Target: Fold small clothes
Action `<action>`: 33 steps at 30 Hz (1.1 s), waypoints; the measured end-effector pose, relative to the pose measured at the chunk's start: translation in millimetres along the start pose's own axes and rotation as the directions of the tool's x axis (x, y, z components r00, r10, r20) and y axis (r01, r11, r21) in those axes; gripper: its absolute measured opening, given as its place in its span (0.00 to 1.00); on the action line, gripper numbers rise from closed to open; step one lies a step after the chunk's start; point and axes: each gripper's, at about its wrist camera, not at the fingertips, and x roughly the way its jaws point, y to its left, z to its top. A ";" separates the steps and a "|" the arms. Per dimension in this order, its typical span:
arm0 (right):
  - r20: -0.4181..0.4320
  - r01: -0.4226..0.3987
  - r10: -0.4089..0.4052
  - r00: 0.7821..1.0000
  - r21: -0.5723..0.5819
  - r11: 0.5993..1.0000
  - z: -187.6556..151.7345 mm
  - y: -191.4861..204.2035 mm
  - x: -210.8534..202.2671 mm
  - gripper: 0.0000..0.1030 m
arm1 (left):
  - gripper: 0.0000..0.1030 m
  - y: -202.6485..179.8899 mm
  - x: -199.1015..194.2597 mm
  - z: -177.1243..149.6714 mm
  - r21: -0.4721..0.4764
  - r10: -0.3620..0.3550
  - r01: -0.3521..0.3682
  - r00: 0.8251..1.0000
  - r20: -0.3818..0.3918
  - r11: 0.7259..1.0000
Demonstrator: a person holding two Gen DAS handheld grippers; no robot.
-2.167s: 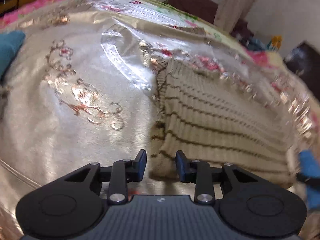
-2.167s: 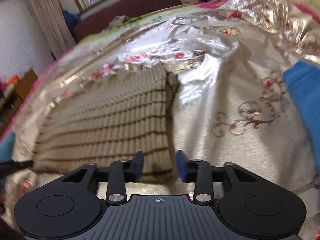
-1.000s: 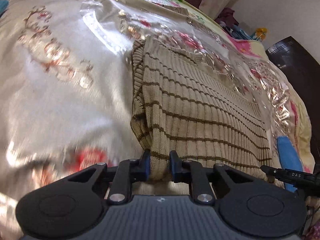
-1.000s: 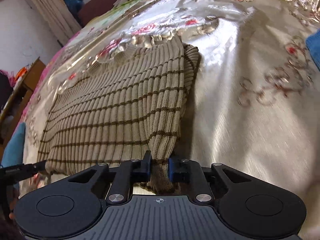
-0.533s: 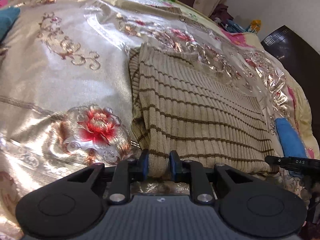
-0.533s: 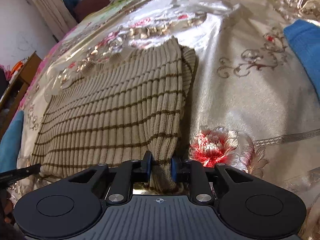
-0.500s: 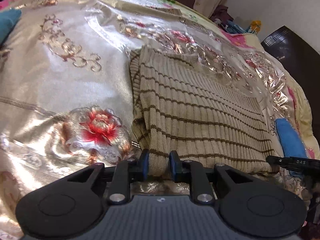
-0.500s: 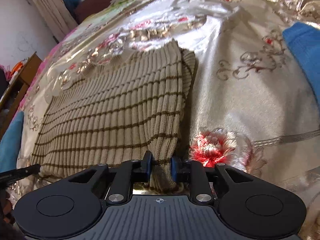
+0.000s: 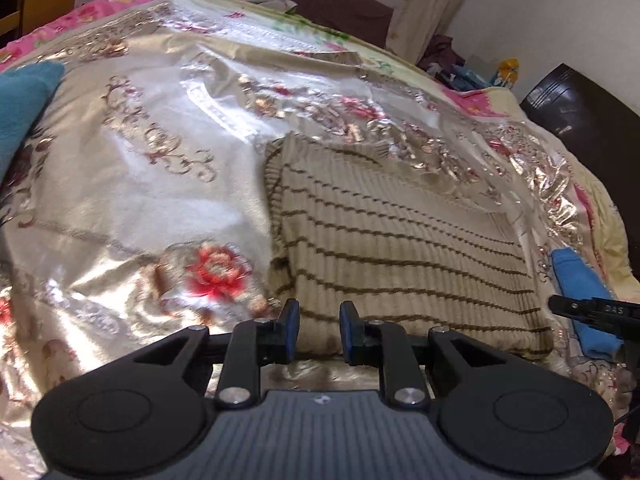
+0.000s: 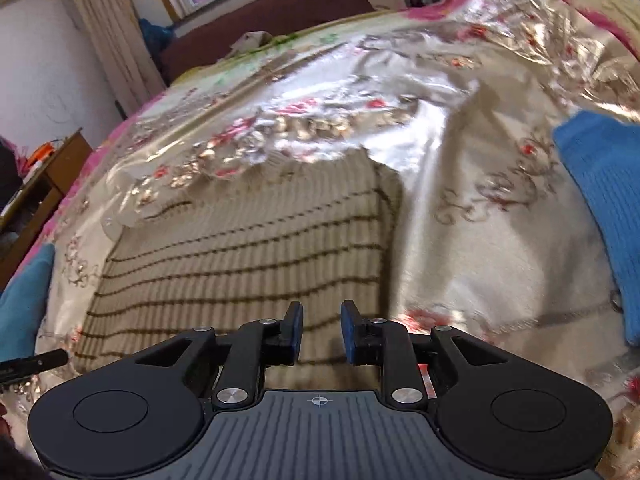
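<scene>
A beige ribbed sweater with thin brown stripes (image 9: pixel 400 248) lies folded flat on the shiny gold embroidered bedspread (image 9: pixel 132 200); it also shows in the right wrist view (image 10: pixel 248 264). My left gripper (image 9: pixel 319 332) is open, its jaws apart over the sweater's near left corner, holding nothing. My right gripper (image 10: pixel 320 332) is open over the sweater's near right corner, also empty. The right gripper's tip shows at the right edge of the left wrist view (image 9: pixel 592 312).
A blue folded garment (image 10: pixel 600 208) lies to the right of the sweater, also seen in the left wrist view (image 9: pixel 580 292). A teal cloth (image 9: pixel 20 108) lies at the far left. A wooden cabinet (image 10: pixel 44 188) stands beside the bed. Window and curtains are beyond.
Both grippers were shut on the sweater's near edge half a second ago; both have opened and let it go, and have pulled back and up a little.
</scene>
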 end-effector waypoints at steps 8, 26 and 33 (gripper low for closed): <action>-0.093 0.090 -0.091 0.991 -0.012 0.996 -5.2 2.9 45.5 0.19 | 0.24 -6.6 23.6 -10.2 0.009 -0.016 0.017 0.999 -0.042 1.000; -0.178 -0.131 0.068 0.982 -0.368 0.920 38.9 225.6 90.1 0.48 | 0.34 11.5 16.1 -33.3 -0.104 -0.118 0.118 0.993 0.005 0.987; -0.248 -0.104 -0.010 0.969 -0.440 0.892 42.4 298.7 155.4 0.53 | 0.38 20.8 17.9 -33.7 -0.150 -0.177 0.175 0.984 -0.002 0.973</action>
